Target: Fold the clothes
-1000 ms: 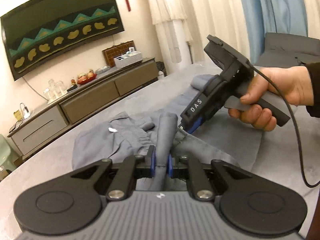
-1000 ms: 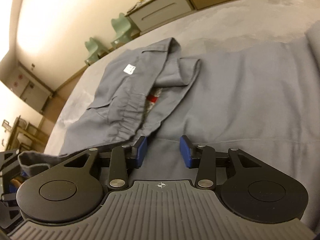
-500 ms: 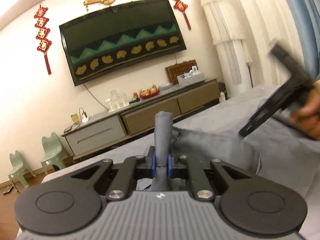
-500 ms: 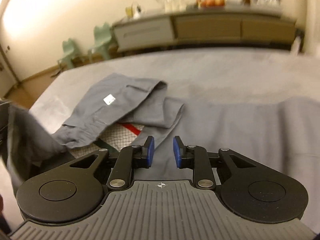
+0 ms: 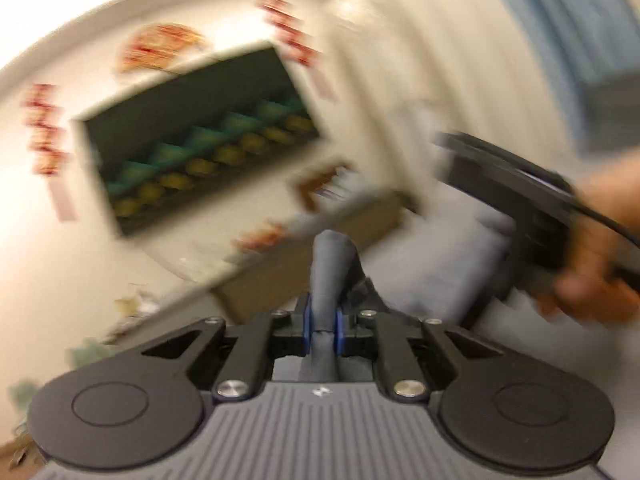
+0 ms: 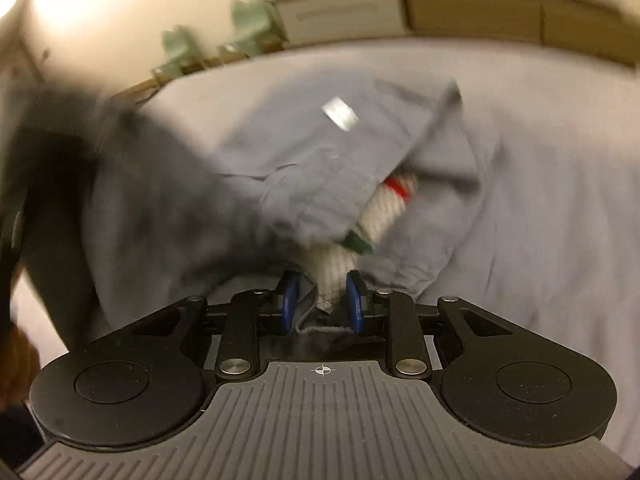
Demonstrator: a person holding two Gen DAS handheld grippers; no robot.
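Both views: warm, yellowish indoor light, moderately bright. Left wrist view: heavy motion blur smears the wall and the curtains at upper right; only the left gripper at the bottom is sharp. Right wrist view: bright glare at upper left, dark shadow at left edge, blurred grey garment. Fisheye bending and dark corners in both.

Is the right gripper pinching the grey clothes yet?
Not yet. The right gripper is open; grey garment fabric sits loosely between its blue pads.
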